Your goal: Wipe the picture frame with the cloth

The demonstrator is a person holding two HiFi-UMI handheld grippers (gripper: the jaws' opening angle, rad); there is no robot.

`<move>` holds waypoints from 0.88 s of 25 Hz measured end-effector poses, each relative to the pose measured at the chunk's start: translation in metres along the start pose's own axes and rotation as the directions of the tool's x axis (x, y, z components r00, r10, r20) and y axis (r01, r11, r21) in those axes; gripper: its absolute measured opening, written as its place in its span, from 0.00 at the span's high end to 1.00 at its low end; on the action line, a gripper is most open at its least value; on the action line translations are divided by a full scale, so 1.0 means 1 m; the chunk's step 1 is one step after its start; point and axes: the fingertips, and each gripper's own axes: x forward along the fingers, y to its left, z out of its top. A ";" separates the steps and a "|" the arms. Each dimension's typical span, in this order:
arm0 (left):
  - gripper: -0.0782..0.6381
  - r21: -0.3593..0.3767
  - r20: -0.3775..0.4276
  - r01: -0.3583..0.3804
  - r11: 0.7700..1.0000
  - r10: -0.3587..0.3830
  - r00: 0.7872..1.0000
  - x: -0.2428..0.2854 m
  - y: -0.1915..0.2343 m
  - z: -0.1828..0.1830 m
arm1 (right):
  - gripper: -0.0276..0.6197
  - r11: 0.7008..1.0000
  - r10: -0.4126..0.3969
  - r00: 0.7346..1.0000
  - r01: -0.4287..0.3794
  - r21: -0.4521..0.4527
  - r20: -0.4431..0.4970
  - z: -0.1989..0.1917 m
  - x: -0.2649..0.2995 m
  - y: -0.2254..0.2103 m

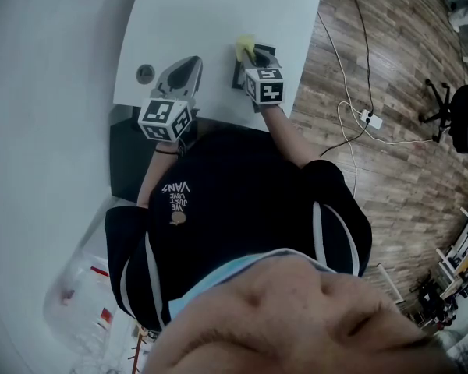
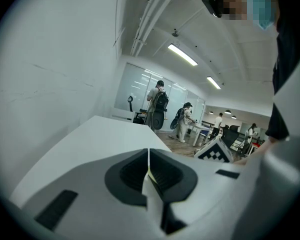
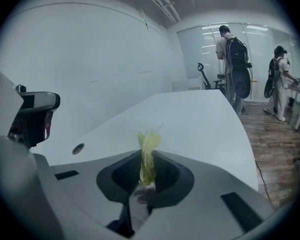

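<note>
A yellow cloth [image 3: 147,151] sticks up in a bunch from between the jaws of my right gripper [image 3: 147,161], which is shut on it. In the head view the cloth [image 1: 244,49] shows at the tip of the right gripper [image 1: 248,55], over the near right part of the white table [image 1: 218,14]. A dark shape [image 1: 240,75] lies under that gripper; I cannot tell if it is the picture frame. My left gripper [image 1: 192,61] is beside it to the left, above the table. Its jaws [image 2: 149,156] are shut with nothing in them.
A round grommet [image 1: 145,73] is set in the table left of the left gripper. The table's right edge drops to a wooden floor with cables [image 1: 359,115]. A pale wall runs along the left. People [image 3: 232,69] stand far off in the room.
</note>
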 end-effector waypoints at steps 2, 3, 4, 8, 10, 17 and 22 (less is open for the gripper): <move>0.87 -0.001 -0.001 0.002 1.000 -0.002 1.000 0.001 0.000 0.000 | 0.89 1.000 -0.011 1.000 0.010 -0.013 -0.009 -0.001 0.003 -0.002; 0.87 -0.001 -0.002 0.003 1.000 -0.003 1.000 0.002 0.000 0.000 | 0.89 1.000 -0.018 1.000 0.018 -0.019 -0.013 -0.002 0.004 -0.004; 0.87 -0.002 -0.003 0.004 1.000 -0.004 1.000 0.003 0.000 0.000 | 0.89 0.999 -0.026 1.000 0.025 -0.024 -0.019 -0.002 0.005 -0.006; 0.87 -0.003 -0.002 0.011 1.000 -0.011 1.000 0.004 -0.002 -0.002 | 0.89 0.998 -0.051 0.998 0.050 -0.030 -0.037 -0.008 0.003 -0.014; 0.87 -0.002 0.000 0.016 1.000 -0.016 1.000 0.005 -0.003 -0.002 | 0.89 0.998 -0.064 0.997 0.063 -0.027 -0.039 -0.011 0.000 -0.019; 0.87 0.000 -0.005 0.043 0.999 -0.043 0.999 0.011 -0.007 -0.002 | 0.89 0.991 -0.132 0.991 0.132 -0.001 -0.038 -0.017 -0.016 -0.044; 0.87 0.010 -0.003 0.077 0.997 -0.077 0.997 0.019 -0.016 0.000 | 0.89 0.984 -0.179 0.983 0.179 0.013 -0.041 -0.023 -0.031 -0.065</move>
